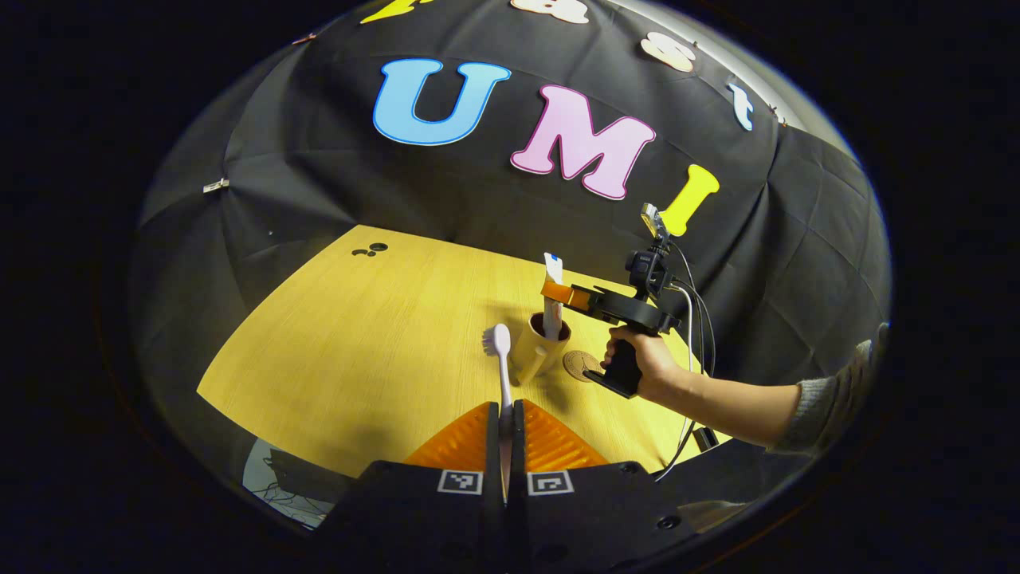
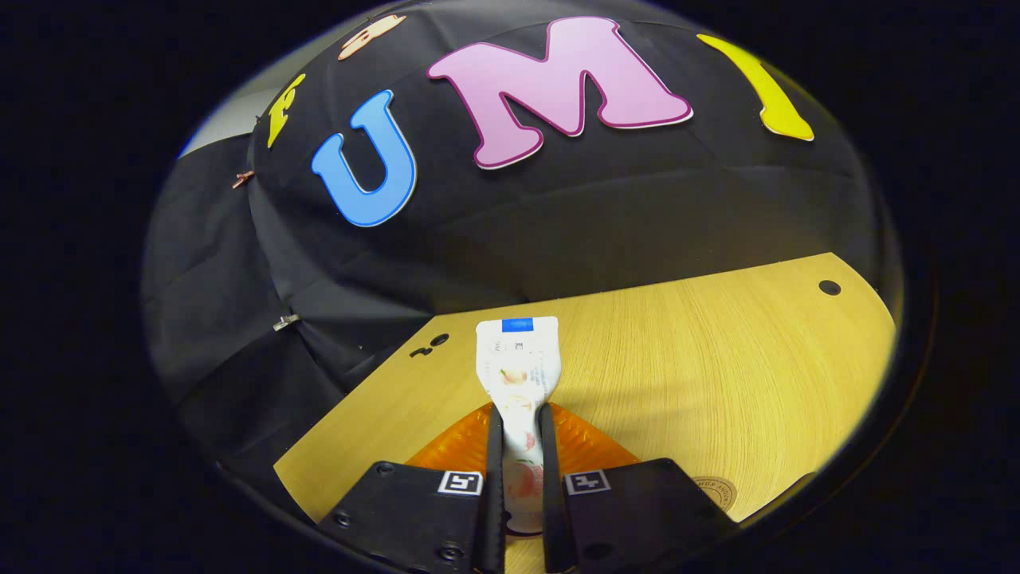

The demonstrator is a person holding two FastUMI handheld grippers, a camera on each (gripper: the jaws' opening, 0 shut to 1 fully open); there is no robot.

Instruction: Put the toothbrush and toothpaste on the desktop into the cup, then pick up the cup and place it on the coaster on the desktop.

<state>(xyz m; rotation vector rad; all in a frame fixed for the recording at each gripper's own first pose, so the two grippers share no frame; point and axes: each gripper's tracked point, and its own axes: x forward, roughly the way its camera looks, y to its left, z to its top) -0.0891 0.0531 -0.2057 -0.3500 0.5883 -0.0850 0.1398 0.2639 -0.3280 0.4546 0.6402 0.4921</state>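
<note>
The left gripper view rides above the near edge of the desktop (image 1: pixel 358 351), looks forward along its own fingers and down across the wood toward the booth wall, and takes in the right gripper (image 1: pixel 558 291) farther off, over the cup (image 1: pixel 538 347). The right gripper view sits closer to the wall and lower, facing it over the desktop (image 2: pixel 717 359). Both views share the wooden surface, the coaster (image 1: pixel 580 364) and the wall.

Black cloth wall (image 2: pixel 606 207) behind — creased; light wooden desktop (image 1: pixel 374 335) with round holes.
</note>
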